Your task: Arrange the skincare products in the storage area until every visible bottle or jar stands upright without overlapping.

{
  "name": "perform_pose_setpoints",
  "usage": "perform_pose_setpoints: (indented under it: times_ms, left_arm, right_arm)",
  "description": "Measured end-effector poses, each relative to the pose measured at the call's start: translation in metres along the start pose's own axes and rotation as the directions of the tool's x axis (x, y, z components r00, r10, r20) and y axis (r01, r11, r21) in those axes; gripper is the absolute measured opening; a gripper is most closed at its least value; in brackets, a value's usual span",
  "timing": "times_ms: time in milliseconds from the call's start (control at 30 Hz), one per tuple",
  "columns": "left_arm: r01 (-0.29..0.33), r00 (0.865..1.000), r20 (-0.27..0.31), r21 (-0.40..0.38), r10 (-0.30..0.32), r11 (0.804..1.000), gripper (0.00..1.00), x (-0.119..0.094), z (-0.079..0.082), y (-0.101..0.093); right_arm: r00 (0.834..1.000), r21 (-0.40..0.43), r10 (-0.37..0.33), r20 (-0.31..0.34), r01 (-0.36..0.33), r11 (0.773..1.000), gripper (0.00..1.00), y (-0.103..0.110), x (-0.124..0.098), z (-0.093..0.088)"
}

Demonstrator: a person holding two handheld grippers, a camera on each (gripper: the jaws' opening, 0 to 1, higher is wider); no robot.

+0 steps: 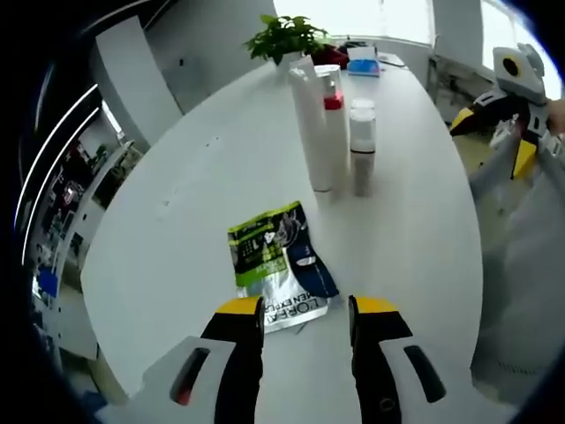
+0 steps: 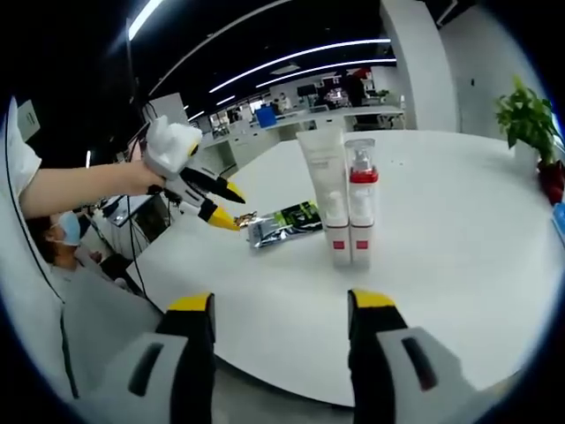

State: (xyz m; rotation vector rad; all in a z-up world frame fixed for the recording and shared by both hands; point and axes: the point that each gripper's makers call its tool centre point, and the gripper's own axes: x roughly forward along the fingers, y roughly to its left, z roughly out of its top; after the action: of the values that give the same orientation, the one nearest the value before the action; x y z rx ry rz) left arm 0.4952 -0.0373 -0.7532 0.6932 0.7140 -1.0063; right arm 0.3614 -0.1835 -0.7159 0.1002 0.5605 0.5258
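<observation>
Three skincare containers stand upright close together on the white round table [image 1: 177, 221]: a tall white tube [image 1: 312, 132], a pump bottle with a red collar [image 1: 334, 110] and a shorter white-capped bottle [image 1: 362, 146]. A green and blue sachet [image 1: 278, 261] lies flat in front of them, just beyond my left gripper [image 1: 305, 311], which is open and empty. The right gripper view shows the tube [image 2: 324, 181], the red-collared bottle [image 2: 362, 199] and the sachet [image 2: 282, 223] from the table's edge. My right gripper [image 2: 281, 305] is open, off the table. The left gripper [image 2: 228, 205] hovers near the sachet.
A potted plant [image 1: 287, 35] and a blue box [image 1: 362, 64] sit at the table's far end. My right gripper [image 1: 516, 119] hangs beyond the table's right edge. A seated person [image 2: 62, 234] and office desks lie beyond the table.
</observation>
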Motion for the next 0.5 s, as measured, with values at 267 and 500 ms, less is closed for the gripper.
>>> perform_pose_setpoints:
  times_ms: [267, 500]
  left_arm:
    - [-0.034, 0.999, 0.024, 0.009, 0.034, 0.999, 0.40, 0.008, -0.009, -0.010]
    - [-0.079, 0.996, 0.038, -0.020, 0.080, 0.997, 0.38, 0.026, -0.019, -0.016]
  right_arm:
    - [1.000, -0.003, 0.016, 0.001, -0.016, 1.000, 0.61, 0.003, 0.000, 0.000]
    - [0.999, -0.008, 0.030, -0.010, -0.030, 1.000, 0.60, 0.005, 0.001, -0.002]
